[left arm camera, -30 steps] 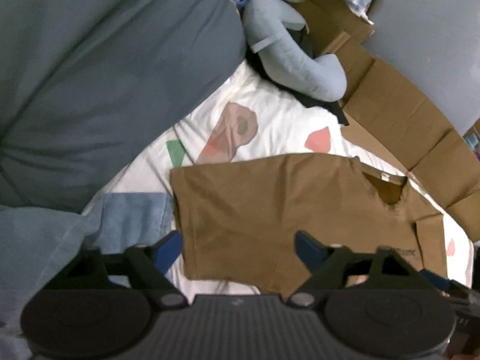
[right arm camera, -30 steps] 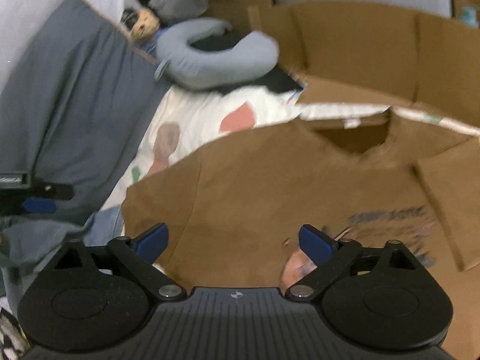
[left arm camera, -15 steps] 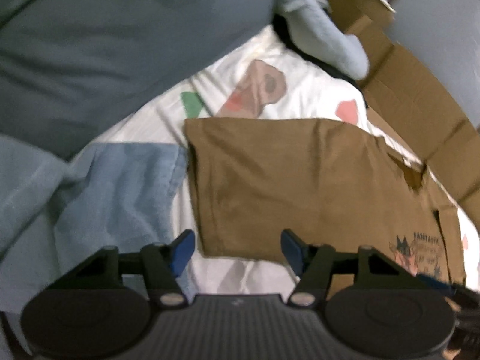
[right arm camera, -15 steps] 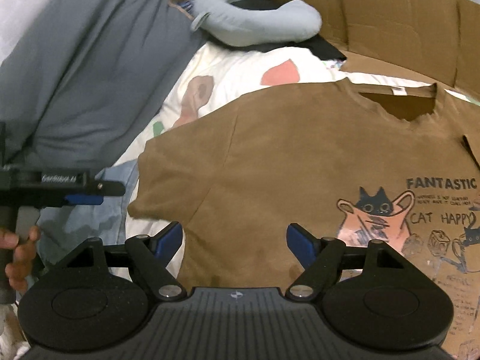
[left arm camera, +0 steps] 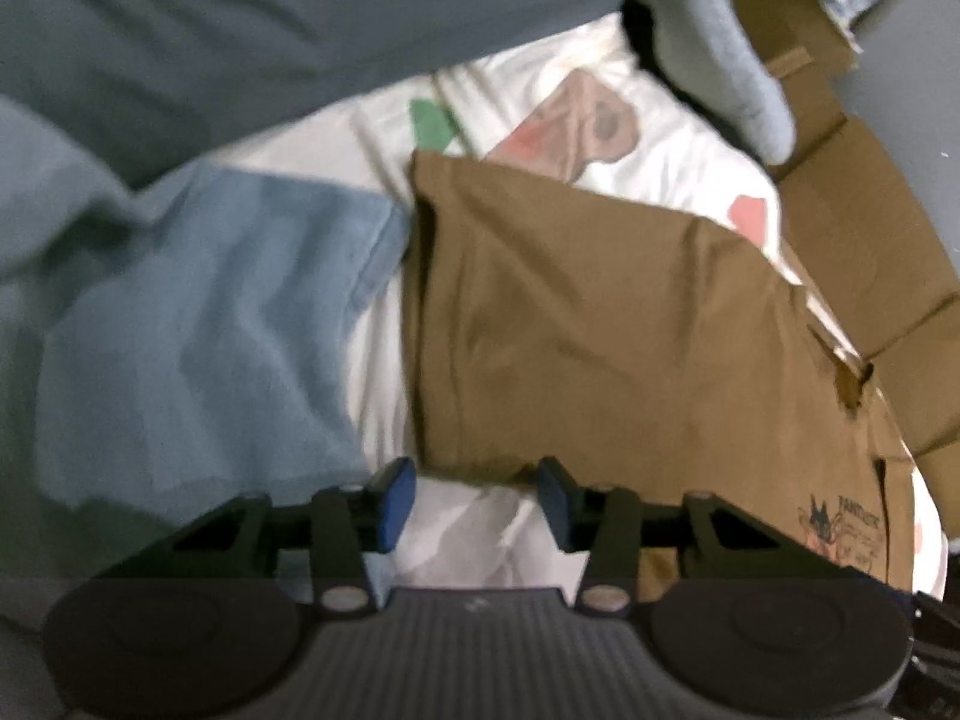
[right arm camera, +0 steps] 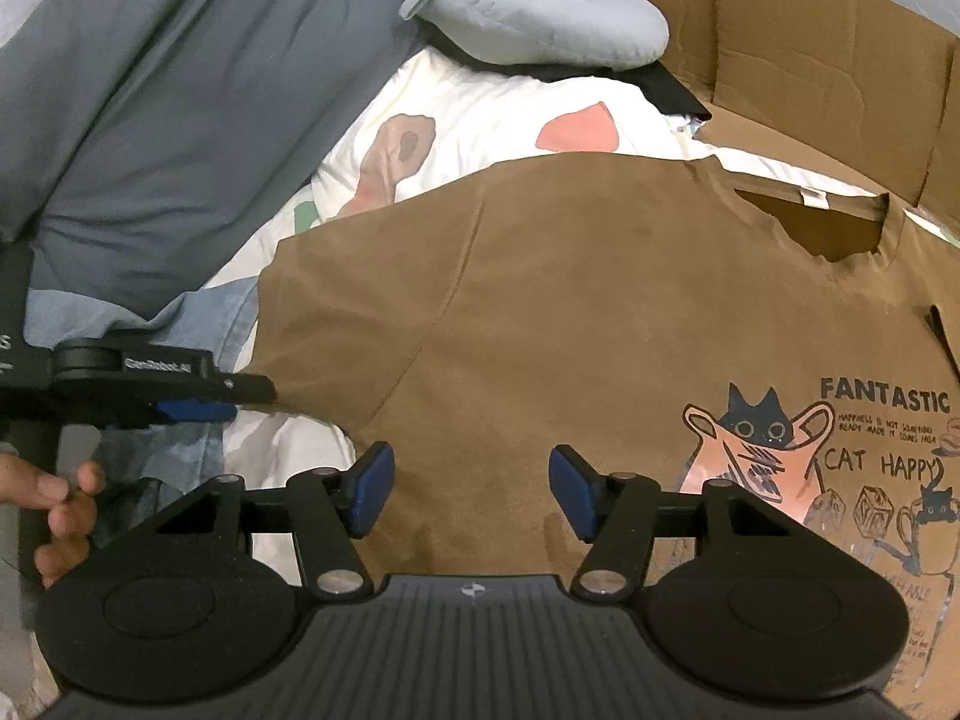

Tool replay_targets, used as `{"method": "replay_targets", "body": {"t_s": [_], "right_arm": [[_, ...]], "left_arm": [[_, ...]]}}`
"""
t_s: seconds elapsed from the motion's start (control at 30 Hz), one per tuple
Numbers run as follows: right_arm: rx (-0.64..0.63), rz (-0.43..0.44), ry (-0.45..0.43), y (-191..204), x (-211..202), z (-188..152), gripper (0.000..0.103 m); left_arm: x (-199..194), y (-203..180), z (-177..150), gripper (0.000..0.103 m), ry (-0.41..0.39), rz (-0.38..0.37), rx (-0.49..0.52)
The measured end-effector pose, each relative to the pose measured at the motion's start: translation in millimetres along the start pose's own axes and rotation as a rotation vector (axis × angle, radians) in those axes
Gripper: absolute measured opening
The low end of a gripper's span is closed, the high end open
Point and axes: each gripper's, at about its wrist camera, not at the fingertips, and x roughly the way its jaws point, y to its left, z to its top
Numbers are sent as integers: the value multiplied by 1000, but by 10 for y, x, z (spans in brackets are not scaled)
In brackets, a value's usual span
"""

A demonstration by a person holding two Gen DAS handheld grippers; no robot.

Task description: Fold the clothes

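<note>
**Folding barely begun: both grippers closing in on the sleeve side**

Left wrist view: the left gripper [left arm camera: 468, 495] is closing, nothing pinched yet, the brown T-shirt [left arm camera: 600, 330] sleeve corner lying just ahead between its tips.

Right wrist view: the right gripper [right arm camera: 471, 489] is closing, pads apart over the shirt's near edge; the shirt is lying mostly flat on the bed [right arm camera: 480, 114], its folds still to come.

T-shirt [right arm camera: 570, 312]: matt brown cloth | box [right arm camera: 810, 72]: matt corrugated cardboard

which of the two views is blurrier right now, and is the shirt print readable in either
Left wrist view: soft with motion blur, and the brown t-shirt print is smeared and unreadable. Right wrist view: sharp, the brown t-shirt print reads "FANTASTIC" and "CAT HAPPY"; fisheye bends the cardboard edges.
</note>
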Motion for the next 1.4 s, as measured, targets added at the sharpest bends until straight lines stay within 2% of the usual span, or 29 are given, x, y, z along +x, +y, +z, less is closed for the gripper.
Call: {"method": "replay_targets", "body": {"t_s": [0.2, 0.37, 0.43, 0.53, 0.57, 0.63, 0.7, 0.9, 1.07, 1.2, 1.33, 1.37, 1.4], "right_arm": [[-25, 18, 3, 90, 17, 39, 61], [-43, 32, 3, 157, 53, 48, 61], [-47, 37, 10, 180, 73, 37, 61], [-63, 46, 17, 212, 86, 27, 61], [-69, 49, 18, 220, 81, 28, 61], [-81, 52, 14, 226, 63, 46, 61], [-91, 54, 9, 226, 45, 70, 61], [-86, 45, 2, 167, 56, 128, 61], [-82, 45, 7, 146, 97, 151, 61], [-81, 49, 23, 158, 166, 144, 61], [-82, 63, 45, 226, 272, 115, 57], [-83, 67, 50, 248, 300, 106, 53], [-86, 67, 52, 270, 326, 97, 44]], "left_arm": [[44, 107, -61, 47, -13, -50, -95], [53, 177, -96, 59, -34, -106, -169], [49, 186, -96, 74, -52, -134, -193], [42, 200, -97, 79, -79, -174, -229], [40, 204, -97, 78, -88, -188, -241], [36, 213, -98, 59, -105, -215, -265], [32, 222, -98, 51, -123, -243, -288], [-16, 217, -116, 51, -161, -319, -333], [-62, 258, -131, 50, -179, -345, -375], [-68, 334, -152, 37, -183, -325, -397], [-43, 388, -148, 11, -171, -304, -401], [-50, 384, -143, 11, -170, -298, -393], [-61, 378, -137, 10, -172, -292, -385]]}}
